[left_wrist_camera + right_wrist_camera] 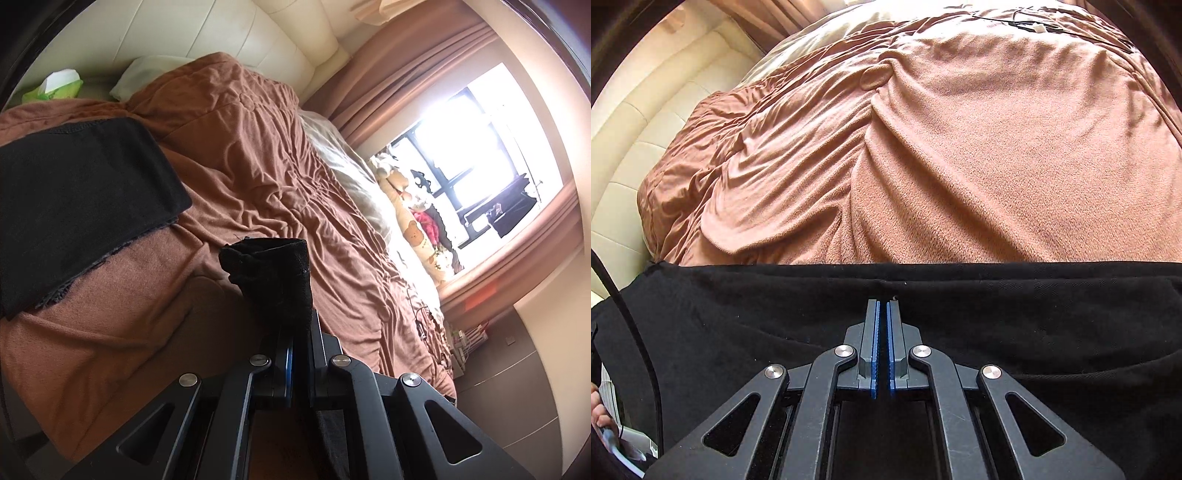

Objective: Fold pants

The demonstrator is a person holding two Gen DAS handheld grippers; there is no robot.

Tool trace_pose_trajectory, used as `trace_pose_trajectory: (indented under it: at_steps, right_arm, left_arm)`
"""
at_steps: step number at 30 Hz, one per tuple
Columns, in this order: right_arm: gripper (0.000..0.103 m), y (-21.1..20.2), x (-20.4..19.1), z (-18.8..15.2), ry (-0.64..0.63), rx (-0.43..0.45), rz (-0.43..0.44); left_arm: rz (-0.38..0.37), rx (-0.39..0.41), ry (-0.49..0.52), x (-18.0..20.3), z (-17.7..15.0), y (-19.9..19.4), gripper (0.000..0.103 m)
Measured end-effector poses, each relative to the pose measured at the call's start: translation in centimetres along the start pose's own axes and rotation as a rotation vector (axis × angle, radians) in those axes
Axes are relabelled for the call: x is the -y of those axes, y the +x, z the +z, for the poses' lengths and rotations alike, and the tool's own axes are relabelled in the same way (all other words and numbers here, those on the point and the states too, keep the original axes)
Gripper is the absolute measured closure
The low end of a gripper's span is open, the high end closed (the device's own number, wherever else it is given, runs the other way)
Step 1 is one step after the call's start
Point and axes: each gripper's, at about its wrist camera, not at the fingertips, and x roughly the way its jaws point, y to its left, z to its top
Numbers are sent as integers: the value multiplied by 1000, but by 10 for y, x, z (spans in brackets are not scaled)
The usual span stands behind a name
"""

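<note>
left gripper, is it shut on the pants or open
Shut on the pants: in the left wrist view the left gripper has its fingers pressed together, with a bunch of black pants fabric sticking out past the tips.

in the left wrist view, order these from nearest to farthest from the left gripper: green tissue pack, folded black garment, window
1. folded black garment, on the brown blanket, left of the left gripper.
2. green tissue pack, upper left by the headboard.
3. window, far right, beyond the bed.

No legible text, green packet [55, 88] print perhaps too blurred
</note>
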Motion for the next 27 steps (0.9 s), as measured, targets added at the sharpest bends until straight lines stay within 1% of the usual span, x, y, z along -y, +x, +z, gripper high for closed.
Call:
trace_pose_trajectory:
  at_steps: [2,8,11,12,16,18,20,27]
  right_arm:
    - [103,-6,-1,-1,1,-12,5]
    - [103,-42,4,-14,23,9,55]
    - [103,-66,8,-22,29,30,79]
    - [100,-73,10,-24,31,37,84]
    - [100,-100,16,-38,31,54,119]
    - [100,-111,20,-47,30,53,123]
    - [100,-122,25,-54,25,55,133]
    - [100,-174,45,-74,49,102,164]
  left_arm:
    - [-23,3,13,10,2,-3,97]
    - [-87,23,71,50,11,-16,97]
    - [-123,31,105,77,13,-22,97]
    - [-134,34,119,87,13,-23,97]
    - [-179,39,176,128,12,-28,97]
    - [-201,39,199,147,11,-29,97]
    - [-223,40,218,164,9,-32,97]
    - [-298,30,294,229,-3,-40,97]
